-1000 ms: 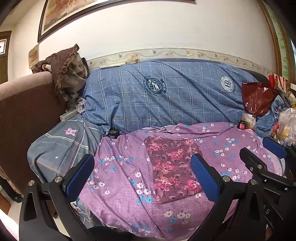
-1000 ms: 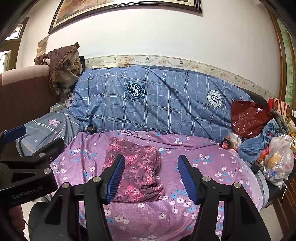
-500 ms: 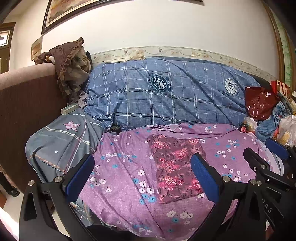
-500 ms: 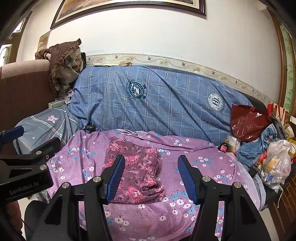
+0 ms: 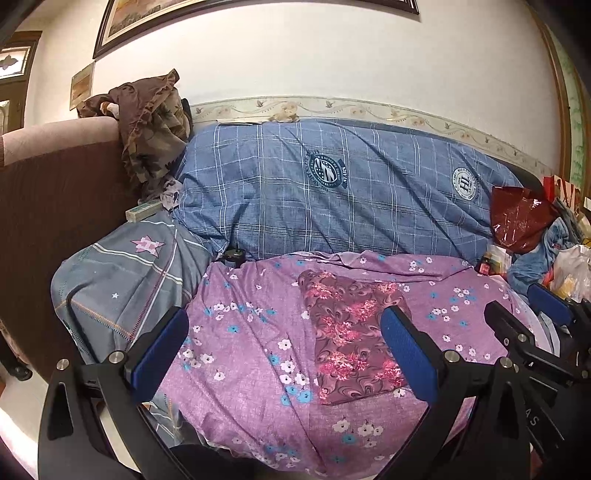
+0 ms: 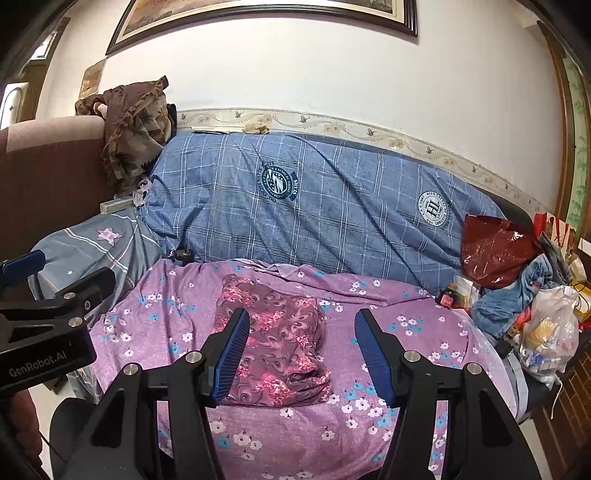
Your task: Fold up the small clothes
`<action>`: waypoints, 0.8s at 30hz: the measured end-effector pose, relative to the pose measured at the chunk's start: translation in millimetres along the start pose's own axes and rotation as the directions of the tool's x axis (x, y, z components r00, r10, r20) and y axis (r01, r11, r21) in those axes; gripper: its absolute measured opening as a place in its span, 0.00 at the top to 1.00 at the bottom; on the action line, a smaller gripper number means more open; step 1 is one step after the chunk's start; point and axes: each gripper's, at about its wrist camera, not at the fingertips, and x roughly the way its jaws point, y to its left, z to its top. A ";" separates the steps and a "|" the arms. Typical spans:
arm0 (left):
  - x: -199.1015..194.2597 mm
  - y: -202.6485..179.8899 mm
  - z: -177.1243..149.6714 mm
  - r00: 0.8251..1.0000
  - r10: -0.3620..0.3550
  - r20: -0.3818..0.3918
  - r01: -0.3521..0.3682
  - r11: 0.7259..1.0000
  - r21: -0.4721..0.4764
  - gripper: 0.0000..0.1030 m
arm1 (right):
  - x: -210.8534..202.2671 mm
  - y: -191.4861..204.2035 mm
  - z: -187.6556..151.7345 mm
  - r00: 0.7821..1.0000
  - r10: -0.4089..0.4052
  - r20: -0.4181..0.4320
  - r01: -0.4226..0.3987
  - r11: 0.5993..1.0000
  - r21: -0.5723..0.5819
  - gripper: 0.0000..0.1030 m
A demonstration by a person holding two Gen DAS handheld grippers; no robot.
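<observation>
Both grippers backed off slightly; left gripper (image 5: 284, 347) and right gripper (image 6: 301, 354) stayed spread, empty. Folded floral garment (image 6: 275, 343) lay mid-frame; fold looked done.

The framed picture (image 6: 258, 14) is cut off by the top edge; the emblem (image 6: 277, 183) lettering is unreadable.

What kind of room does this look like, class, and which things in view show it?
Probably a home living room: a sofa draped in a blue plaid cover and a purple floral sheet, a framed picture on the wall above, and a folded maroon floral garment on the seat.
</observation>
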 end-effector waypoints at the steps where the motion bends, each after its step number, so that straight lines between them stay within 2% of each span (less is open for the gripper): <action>1: -1.3 0.6 0.1 1.000 0.000 0.002 0.000 1.000 -0.001 0.00 | -1.0 -0.1 0.3 1.000 0.001 0.001 -0.001 1.000 0.000 0.40; 13: -17.7 1.8 4.4 0.999 0.002 0.039 -0.002 1.000 0.000 0.00 | -12.8 -2.1 3.7 1.000 0.007 0.019 -0.007 1.000 0.012 0.40; 24: -0.4 -10.9 4.6 1.000 -0.008 0.023 0.007 1.000 0.024 0.00 | 7.7 -6.5 -1.7 1.000 0.006 -0.011 -0.006 1.000 0.019 0.40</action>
